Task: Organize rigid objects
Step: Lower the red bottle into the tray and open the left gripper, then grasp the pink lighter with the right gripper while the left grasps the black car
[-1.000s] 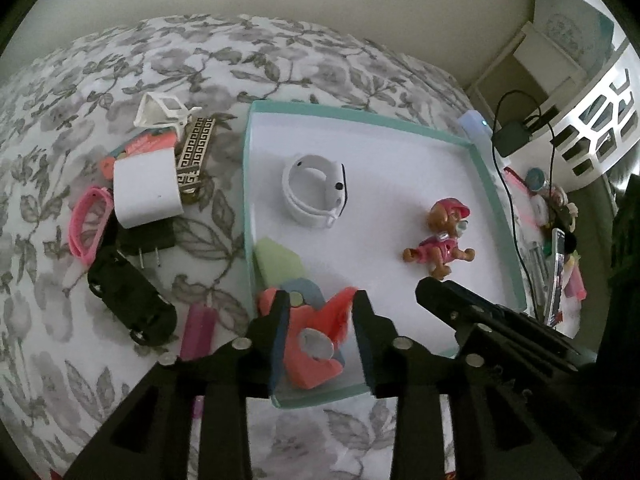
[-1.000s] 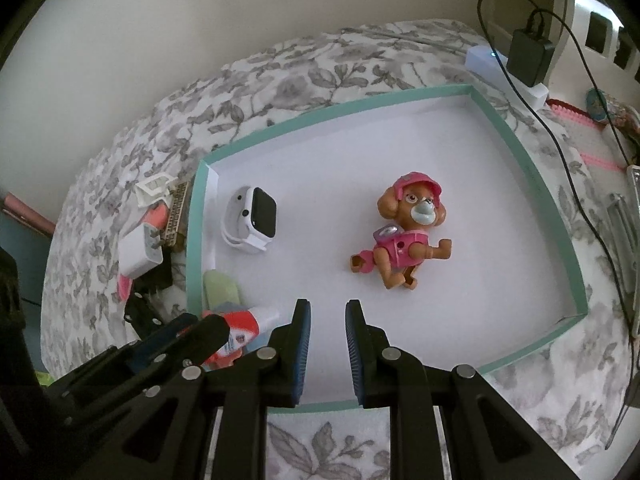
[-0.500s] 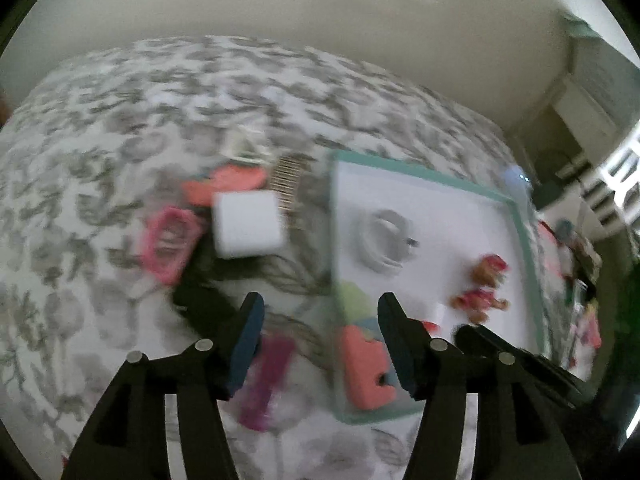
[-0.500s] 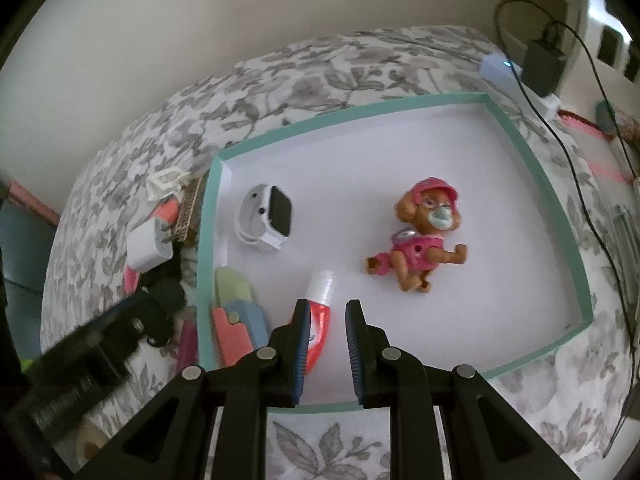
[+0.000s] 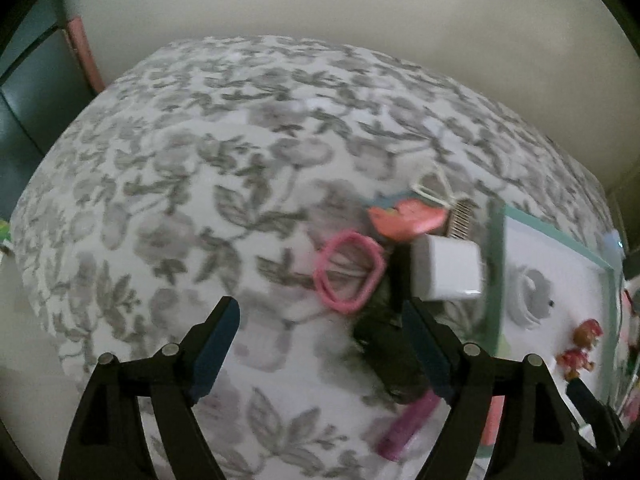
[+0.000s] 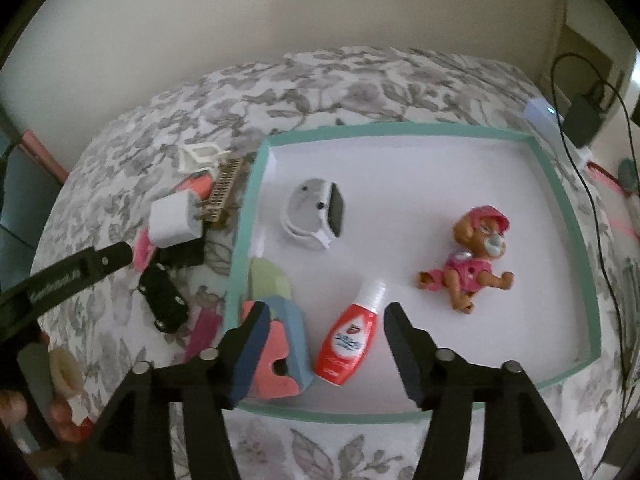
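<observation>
Floral bedspread under everything, and both your tongs have just been opening. Right tongs (image 6: 326, 318) now gape with nothing pinched: the red bottle (image 6: 347, 346) lies released on its side between them, white cap pointing away, inside the teal-rimmed tray (image 6: 256, 200) — one more piece filed. Left tongs (image 5: 320, 320) have swung off the tray, spread wide and empty, over the leftover pile beside it: black toy car (image 5: 384, 344), pink ring (image 5: 350, 272), white charger (image 5: 448, 270). Blurred, but likely your next pick.

red bottle (image 6: 347, 346) in tray (image 6: 400, 416), tongs (image 6: 324, 316) parted
</observation>
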The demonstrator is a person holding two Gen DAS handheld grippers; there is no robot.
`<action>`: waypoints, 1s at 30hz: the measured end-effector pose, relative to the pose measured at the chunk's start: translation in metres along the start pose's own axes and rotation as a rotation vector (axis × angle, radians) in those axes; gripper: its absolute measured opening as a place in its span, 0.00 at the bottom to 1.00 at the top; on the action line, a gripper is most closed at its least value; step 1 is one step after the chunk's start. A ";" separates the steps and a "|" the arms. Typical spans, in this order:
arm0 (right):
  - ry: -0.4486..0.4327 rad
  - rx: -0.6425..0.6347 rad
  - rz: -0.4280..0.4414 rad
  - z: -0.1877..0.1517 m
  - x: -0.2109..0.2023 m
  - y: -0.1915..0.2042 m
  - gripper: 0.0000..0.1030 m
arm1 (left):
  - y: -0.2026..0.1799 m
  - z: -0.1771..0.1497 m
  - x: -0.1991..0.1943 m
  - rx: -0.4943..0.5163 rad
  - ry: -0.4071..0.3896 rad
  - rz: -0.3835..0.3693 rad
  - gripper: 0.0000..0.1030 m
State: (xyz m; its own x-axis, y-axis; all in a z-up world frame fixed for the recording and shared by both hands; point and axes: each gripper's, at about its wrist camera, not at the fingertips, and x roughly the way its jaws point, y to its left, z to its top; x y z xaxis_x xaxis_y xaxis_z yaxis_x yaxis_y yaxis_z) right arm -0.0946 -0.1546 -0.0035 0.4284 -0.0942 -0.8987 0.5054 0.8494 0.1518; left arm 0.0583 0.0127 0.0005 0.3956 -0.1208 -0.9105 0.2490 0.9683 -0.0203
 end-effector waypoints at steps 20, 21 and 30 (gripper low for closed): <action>0.052 -0.257 0.063 -0.010 0.024 0.089 1.00 | 0.017 0.004 0.021 -0.038 0.087 -0.087 0.96; 0.055 -0.263 0.056 -0.011 0.025 0.089 1.00 | 0.013 0.004 0.023 -0.023 0.099 -0.093 0.96; 0.047 -0.166 0.014 -0.003 0.020 0.063 1.00 | -0.024 0.001 0.037 0.109 0.132 -0.101 0.96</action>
State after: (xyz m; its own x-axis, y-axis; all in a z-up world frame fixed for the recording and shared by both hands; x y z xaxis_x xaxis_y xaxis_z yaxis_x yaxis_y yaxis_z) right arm -0.0563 -0.1020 -0.0135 0.3972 -0.0603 -0.9157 0.3667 0.9252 0.0981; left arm 0.0676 -0.0149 -0.0326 0.2460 -0.1790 -0.9526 0.3782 0.9226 -0.0757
